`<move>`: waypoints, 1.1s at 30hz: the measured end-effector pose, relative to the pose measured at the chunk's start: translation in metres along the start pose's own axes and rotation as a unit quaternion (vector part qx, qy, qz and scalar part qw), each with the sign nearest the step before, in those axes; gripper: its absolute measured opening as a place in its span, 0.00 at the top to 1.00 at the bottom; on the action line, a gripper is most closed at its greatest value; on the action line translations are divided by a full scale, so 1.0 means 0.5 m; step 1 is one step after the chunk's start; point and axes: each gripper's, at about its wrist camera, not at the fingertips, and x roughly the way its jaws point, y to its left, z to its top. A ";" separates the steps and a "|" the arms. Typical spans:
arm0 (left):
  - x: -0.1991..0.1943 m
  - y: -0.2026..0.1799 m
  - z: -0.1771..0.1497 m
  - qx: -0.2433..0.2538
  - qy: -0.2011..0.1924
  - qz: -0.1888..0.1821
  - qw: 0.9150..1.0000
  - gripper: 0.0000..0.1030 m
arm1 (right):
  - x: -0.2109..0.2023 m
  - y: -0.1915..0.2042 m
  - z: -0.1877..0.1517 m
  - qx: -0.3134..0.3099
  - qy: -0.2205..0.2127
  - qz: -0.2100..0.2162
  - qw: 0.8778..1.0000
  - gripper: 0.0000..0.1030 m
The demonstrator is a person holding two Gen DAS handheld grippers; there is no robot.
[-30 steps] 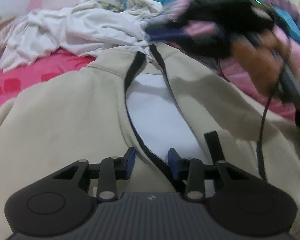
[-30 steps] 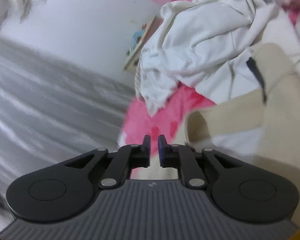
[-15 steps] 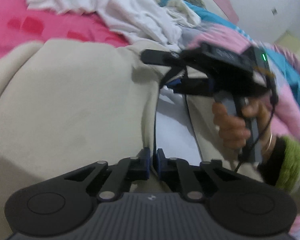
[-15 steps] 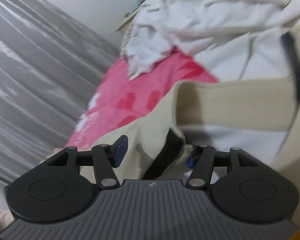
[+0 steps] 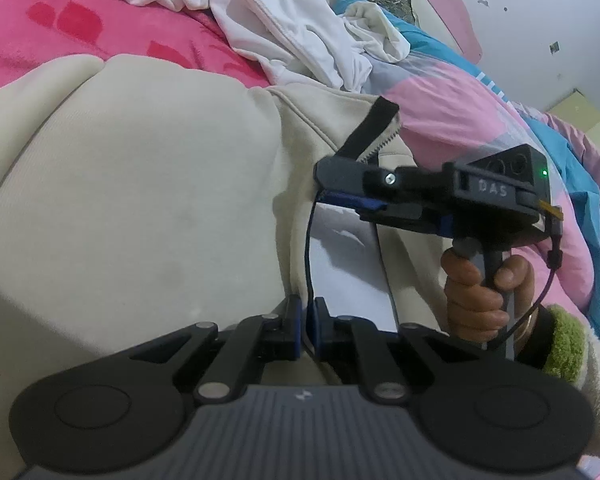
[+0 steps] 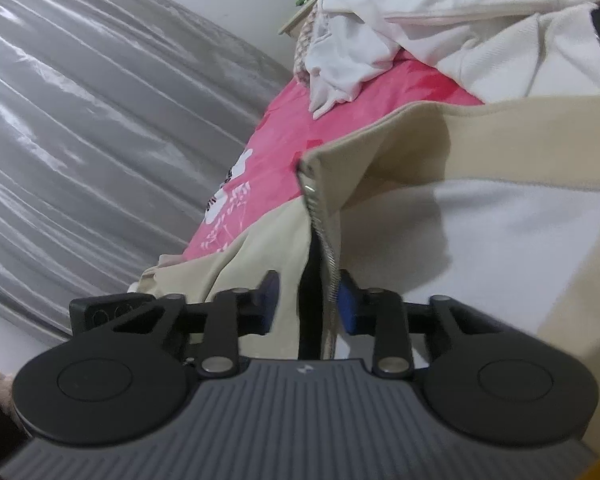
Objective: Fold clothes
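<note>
Left wrist view looks across a beige zip-up jacket [image 5: 140, 184] spread on a bed with a pink bedspread [image 5: 40, 32]; the left gripper [image 5: 306, 326] has its jaws clenched on the jacket's dark zipper edge, which runs up from between the pads. Past it the right gripper [image 5: 332, 196], held by a hand [image 5: 480, 292] in a sleeve with a green cuff [image 5: 564, 344], sits at the upper end of the same front edge, just below the black collar tab [image 5: 374, 128]. Right wrist view shows that gripper [image 6: 308, 308] with its jaws closing around the zipper strip: the toothed edge and black tape pass between the blue pads, the right pad at the fabric, the left pad with a gap beside it. The jacket lies open, its pale lining [image 6: 480, 240] showing. A heap of white clothes [image 5: 284, 28] lies on the bedspread beyond the collar, touching the jacket's shoulder, and a pink and blue quilt [image 5: 480, 120] is bunched to the right. A grey curtain [image 6: 80, 140] hangs beside the bed. No basket or other container can be seen in either view
</note>
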 end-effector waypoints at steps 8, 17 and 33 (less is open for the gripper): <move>0.004 -0.068 -0.009 0.105 -0.008 0.057 0.993 0.89 | -0.017 0.033 -0.009 -0.026 -0.017 -0.003 0.999 0.92; -0.007 -0.207 -0.040 0.296 -0.067 0.136 0.943 0.72 | -0.068 0.041 -0.016 0.002 -0.070 -0.079 0.994 0.95; 0.016 -0.141 -0.040 0.190 -0.044 0.068 0.978 0.67 | -0.069 0.105 -0.031 -0.061 -0.073 -0.332 0.938 0.87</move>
